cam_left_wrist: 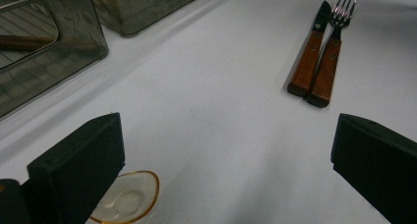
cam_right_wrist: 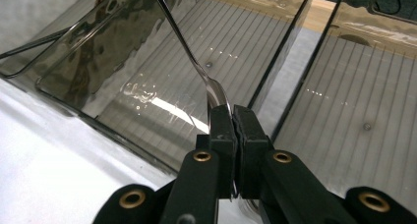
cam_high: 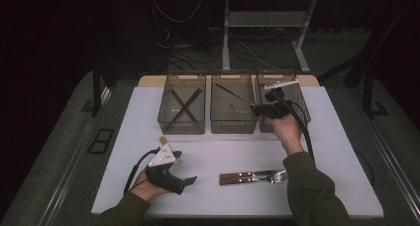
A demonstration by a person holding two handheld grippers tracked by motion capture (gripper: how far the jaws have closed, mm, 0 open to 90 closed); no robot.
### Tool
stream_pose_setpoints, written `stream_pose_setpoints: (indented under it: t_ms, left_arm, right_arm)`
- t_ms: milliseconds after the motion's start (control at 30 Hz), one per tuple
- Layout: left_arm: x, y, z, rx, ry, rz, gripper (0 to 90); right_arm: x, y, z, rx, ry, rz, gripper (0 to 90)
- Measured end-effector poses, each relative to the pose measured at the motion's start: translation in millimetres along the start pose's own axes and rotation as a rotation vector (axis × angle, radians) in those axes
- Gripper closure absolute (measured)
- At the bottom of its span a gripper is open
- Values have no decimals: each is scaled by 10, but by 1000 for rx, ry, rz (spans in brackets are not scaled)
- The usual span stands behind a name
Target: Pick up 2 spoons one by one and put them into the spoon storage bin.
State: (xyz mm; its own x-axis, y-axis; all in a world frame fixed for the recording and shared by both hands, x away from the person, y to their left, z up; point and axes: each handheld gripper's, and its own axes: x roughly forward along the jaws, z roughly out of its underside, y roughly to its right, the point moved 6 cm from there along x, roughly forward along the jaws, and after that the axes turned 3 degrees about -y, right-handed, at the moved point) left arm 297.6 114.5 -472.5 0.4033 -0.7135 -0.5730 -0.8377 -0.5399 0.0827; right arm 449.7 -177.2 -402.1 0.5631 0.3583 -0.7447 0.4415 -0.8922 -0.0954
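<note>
My right gripper is shut on the bowl end of a thin metal spoon. It holds the spoon over the near right corner of the middle clear bin, with the handle slanting away to the back left. My left gripper rests low at the table's front left, its jaws wide apart with nothing between them. A knife and a fork with wooden handles lie side by side on the white table, to the right of that gripper.
Three clear bins stand in a row at the back: the left bin holds two crossed dark utensils, and the right bin lies behind my right hand. A small gold-rimmed glass dish lies beside my left jaw.
</note>
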Motion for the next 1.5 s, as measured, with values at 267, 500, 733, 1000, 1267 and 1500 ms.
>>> stream_pose_setpoints:
  t_ms: [267, 500, 733, 1000, 1267, 1500]
  left_arm:
    - [9, 11, 2, 2, -3, 7, 0]
    - [10, 12, 4, 4, -6, 9, 0]
    - [11, 14, 4, 3, -5, 10, 0]
    - [11, 5, 6, 0, -7, 5, 0]
    - [9, 0, 6, -3, -10, -1, 0]
    - [5, -5, 5, -4, -11, -5, 0]
  right_arm:
    - [150, -58, -31, -14, -32, 15, 881]
    - [214, -111, -12, -32, -46, 33, 859]
    - [188, -142, -30, -60, -20, 23, 637]
    - [32, -131, -20, -97, 42, -52, 446]
    - [-191, -77, 78, -98, 117, -144, 264]
    - [-334, -64, 261, -117, 140, -217, 175]
